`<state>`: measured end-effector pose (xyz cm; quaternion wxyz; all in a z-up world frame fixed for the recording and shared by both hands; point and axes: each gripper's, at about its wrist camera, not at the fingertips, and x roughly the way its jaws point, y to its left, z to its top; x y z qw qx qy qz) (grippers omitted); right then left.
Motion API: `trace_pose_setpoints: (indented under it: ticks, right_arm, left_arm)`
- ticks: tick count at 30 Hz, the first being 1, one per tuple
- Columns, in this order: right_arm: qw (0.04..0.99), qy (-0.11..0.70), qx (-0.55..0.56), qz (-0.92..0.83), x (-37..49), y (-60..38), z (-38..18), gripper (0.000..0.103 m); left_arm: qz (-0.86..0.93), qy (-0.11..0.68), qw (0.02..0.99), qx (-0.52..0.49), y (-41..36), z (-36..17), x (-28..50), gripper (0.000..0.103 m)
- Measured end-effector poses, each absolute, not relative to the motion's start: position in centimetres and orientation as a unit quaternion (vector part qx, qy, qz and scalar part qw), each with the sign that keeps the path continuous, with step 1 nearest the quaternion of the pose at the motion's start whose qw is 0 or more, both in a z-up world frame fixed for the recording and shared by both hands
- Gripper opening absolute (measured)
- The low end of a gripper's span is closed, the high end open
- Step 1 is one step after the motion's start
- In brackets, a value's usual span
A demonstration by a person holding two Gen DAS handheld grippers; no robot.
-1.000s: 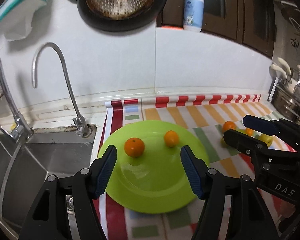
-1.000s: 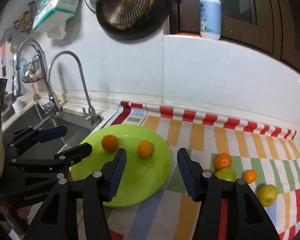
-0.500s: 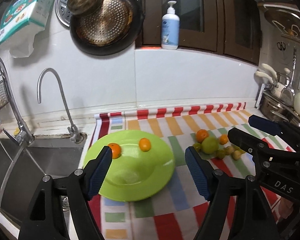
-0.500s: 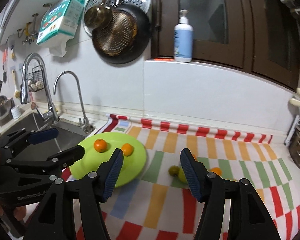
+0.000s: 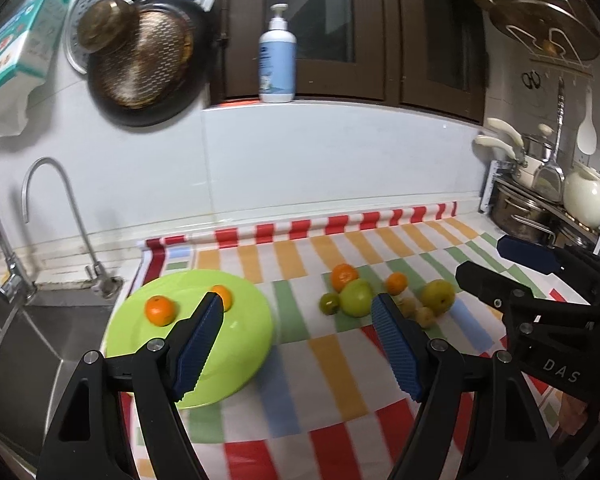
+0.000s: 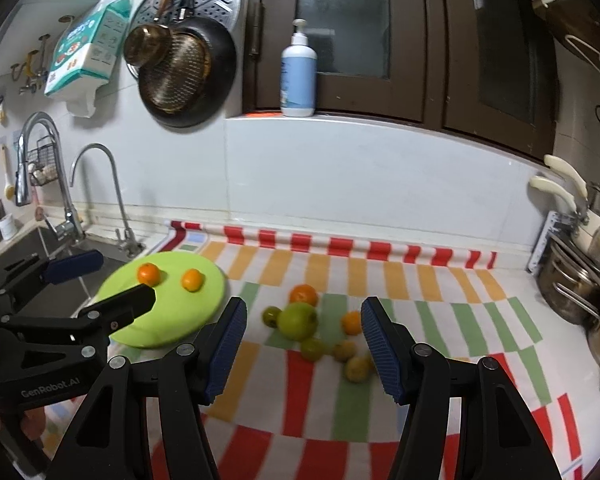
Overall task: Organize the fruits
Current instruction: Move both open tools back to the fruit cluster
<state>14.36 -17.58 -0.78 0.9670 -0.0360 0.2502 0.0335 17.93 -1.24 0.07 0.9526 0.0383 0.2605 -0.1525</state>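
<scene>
A lime green plate (image 5: 236,356) (image 6: 204,300) lies on the striped cloth near the sink and holds two small oranges (image 5: 161,310) (image 6: 148,273). A loose pile of fruit sits to its right: a big green apple (image 5: 356,298) (image 6: 297,320), an orange (image 5: 343,275) (image 6: 304,294), a smaller orange (image 6: 352,322), and several small yellow-green fruits (image 6: 356,368). My left gripper (image 5: 298,308) is open and empty, held back above the cloth. My right gripper (image 6: 302,314) is open and empty, facing the pile from a distance.
A steel sink (image 5: 16,344) with two taps (image 6: 112,196) lies left of the plate. Pots and a rack (image 6: 580,280) stand at the right end of the counter. Pans (image 6: 180,76) and a soap bottle (image 6: 298,76) are on the wall behind.
Both grippers have pulled back and up from the plate, so the view now takes in the fruit pile and more of the counter. Both stayed open.
</scene>
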Motion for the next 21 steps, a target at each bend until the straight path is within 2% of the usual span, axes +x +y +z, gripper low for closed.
trace_pose_setpoints:
  ticks: [14,21]
  right_arm:
    - [0.959,0.282,-0.029,0.020,16.2,-24.2,-3.3,0.060]
    - [0.950,0.310,-0.021,0.036,18.1,-26.7,-5.8,0.060]
  left_arm:
    - [-0.161,0.286,0.943,0.049,-8.0,-2.6,19.8,0.076]
    - [-0.168,0.310,0.933,0.073,-11.0,-4.7,21.5,0.068]
